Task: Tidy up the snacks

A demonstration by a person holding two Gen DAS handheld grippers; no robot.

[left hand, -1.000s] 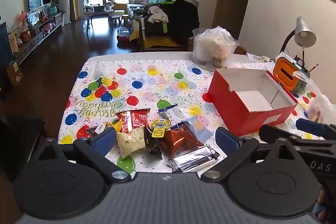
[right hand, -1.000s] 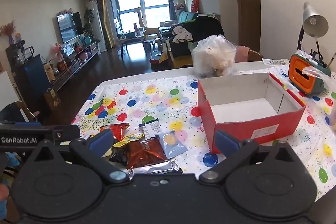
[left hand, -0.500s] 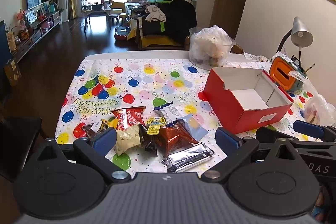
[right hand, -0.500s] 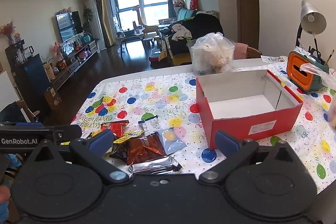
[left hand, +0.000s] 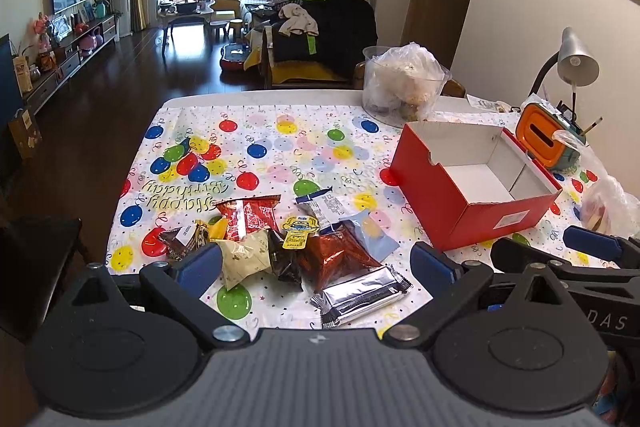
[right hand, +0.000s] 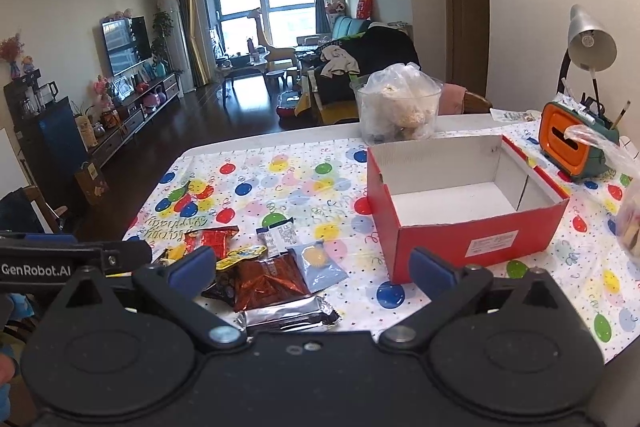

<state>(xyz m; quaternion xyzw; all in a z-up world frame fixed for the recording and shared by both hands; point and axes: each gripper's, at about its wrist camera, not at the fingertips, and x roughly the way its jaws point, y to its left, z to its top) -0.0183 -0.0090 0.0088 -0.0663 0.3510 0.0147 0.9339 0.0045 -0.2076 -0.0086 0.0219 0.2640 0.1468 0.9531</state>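
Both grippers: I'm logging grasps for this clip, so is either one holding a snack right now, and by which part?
Nothing is held. The left gripper and right gripper are both open above the snack pile.

Lying on the balloon-print tablecloth (left hand: 280, 147): one red cardboard box (left hand: 476, 187); one heap of snack packets (left hand: 288, 243), roughly nine showing, exact count uncertain where they are overlapping. Standing beyond: one clear tub (left hand: 400, 87) holding a plastic bag; one orange container (left hand: 544, 141); one desk lamp (left hand: 576, 63).
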